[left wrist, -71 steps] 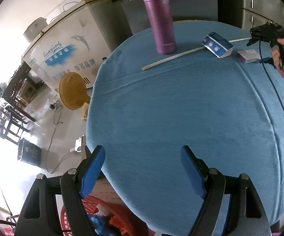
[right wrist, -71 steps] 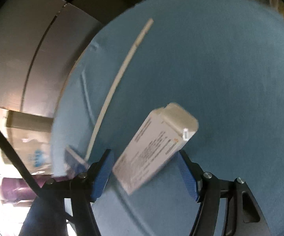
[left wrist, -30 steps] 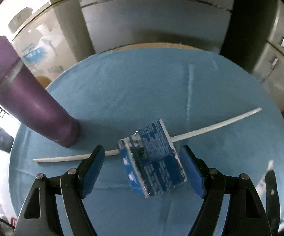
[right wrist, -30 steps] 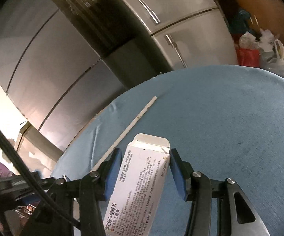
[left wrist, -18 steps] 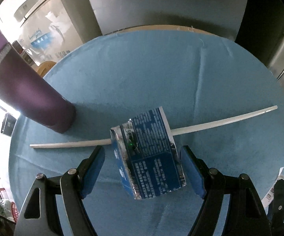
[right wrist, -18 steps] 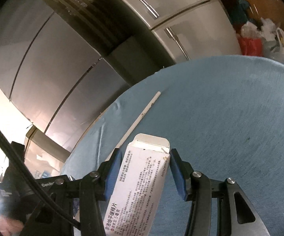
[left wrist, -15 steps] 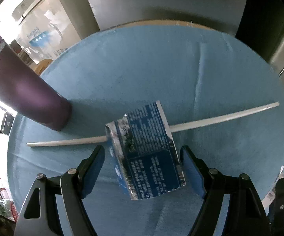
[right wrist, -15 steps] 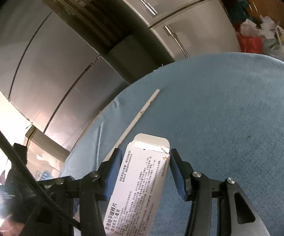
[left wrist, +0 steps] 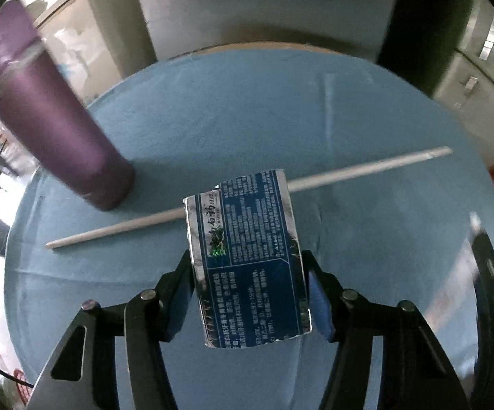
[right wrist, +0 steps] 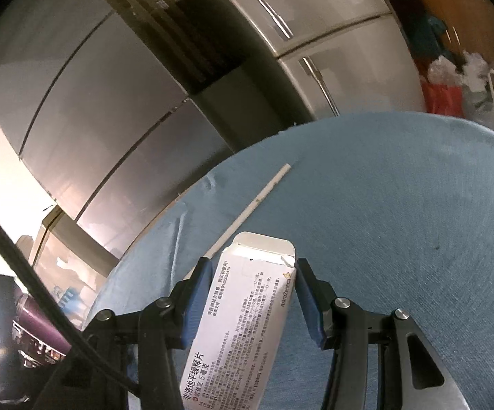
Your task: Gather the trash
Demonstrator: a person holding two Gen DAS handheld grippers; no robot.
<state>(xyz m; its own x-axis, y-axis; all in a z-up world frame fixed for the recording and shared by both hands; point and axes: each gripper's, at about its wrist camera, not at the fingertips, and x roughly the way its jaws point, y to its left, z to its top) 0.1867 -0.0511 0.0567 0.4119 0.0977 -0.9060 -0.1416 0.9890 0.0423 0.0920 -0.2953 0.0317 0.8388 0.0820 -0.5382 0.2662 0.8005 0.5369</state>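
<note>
Blue tablecloth point(left wrist: 366, 130) under left gripper point(left wrist: 248, 294) clamping blue carton point(left wrist: 247, 259) (stick point(left wrist: 366, 171) partly hidden), right gripper point(right wrist: 252, 294) clamping white box point(right wrist: 247, 314).

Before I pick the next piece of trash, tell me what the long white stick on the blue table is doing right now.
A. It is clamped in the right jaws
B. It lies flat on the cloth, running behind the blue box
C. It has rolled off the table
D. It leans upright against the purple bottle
B: the white stick lies flat on the cloth and passes behind the blue box, clear of the purple bottle.
</note>
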